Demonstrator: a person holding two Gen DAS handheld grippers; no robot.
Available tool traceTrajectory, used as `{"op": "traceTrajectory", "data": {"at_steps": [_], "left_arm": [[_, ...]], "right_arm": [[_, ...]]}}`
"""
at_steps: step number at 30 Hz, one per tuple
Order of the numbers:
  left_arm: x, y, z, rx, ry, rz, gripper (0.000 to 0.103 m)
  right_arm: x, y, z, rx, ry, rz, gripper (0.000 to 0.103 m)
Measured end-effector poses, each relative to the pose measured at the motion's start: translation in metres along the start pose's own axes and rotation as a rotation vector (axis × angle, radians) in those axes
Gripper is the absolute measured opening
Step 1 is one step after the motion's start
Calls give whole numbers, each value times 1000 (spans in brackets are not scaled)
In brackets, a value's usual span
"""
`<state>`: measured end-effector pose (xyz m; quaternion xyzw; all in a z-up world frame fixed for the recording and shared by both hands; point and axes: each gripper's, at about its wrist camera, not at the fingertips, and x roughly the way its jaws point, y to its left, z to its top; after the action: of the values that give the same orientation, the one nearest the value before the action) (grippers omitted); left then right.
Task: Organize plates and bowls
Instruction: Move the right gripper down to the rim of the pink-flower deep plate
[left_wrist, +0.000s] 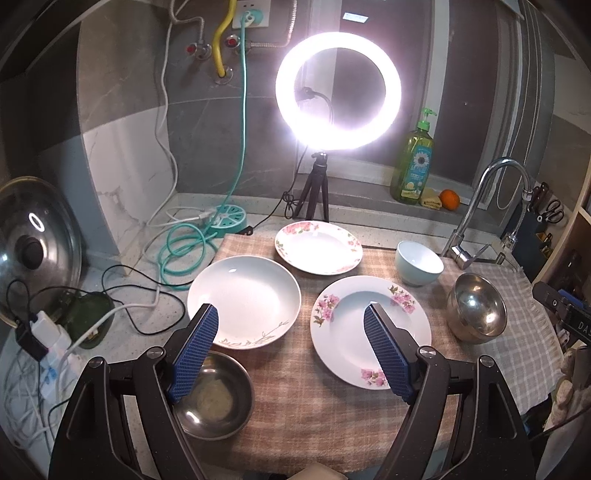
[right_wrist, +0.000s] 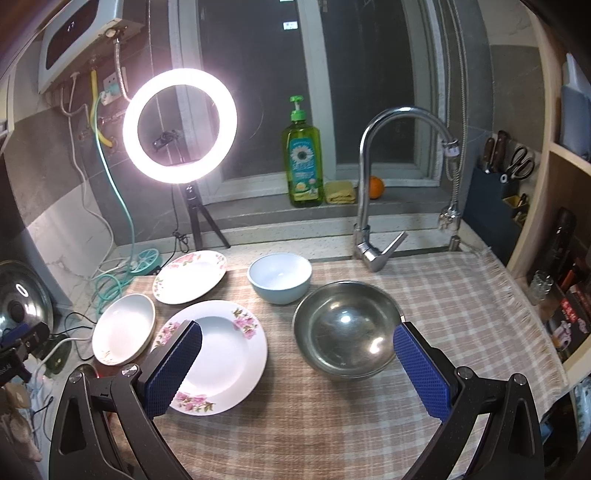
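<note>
Both tongs, left tongs (left_wrist: 291, 319) and right tongs (right_wrist: 297, 338), gape wide (gripping nothing) above the checked cloth (right_wrist: 443, 295).

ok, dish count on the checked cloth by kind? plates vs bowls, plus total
Plates: 3 — plain white plate, far floral plate, near floral plate
Bowls: 3 — pale blue bowl, large steel bowl, small steel bowl
Total: 6
Both grippers are open and hold nothing.

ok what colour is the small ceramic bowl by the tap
Pale blue; the small ceramic bowl shows best in the right wrist view.
</note>
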<state>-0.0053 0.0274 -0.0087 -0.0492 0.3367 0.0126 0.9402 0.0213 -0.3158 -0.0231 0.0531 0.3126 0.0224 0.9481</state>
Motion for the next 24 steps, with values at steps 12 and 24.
{"op": "traceTrajectory", "data": {"at_steps": [12,24], "left_arm": [[15,15,-9,-20,73,-76,81],[40,0,-13,-25,154,-158,70]], "right_arm": [[32,27,-1,-3,83,114,99],[87,35,2,-39,257,202,68]]}}
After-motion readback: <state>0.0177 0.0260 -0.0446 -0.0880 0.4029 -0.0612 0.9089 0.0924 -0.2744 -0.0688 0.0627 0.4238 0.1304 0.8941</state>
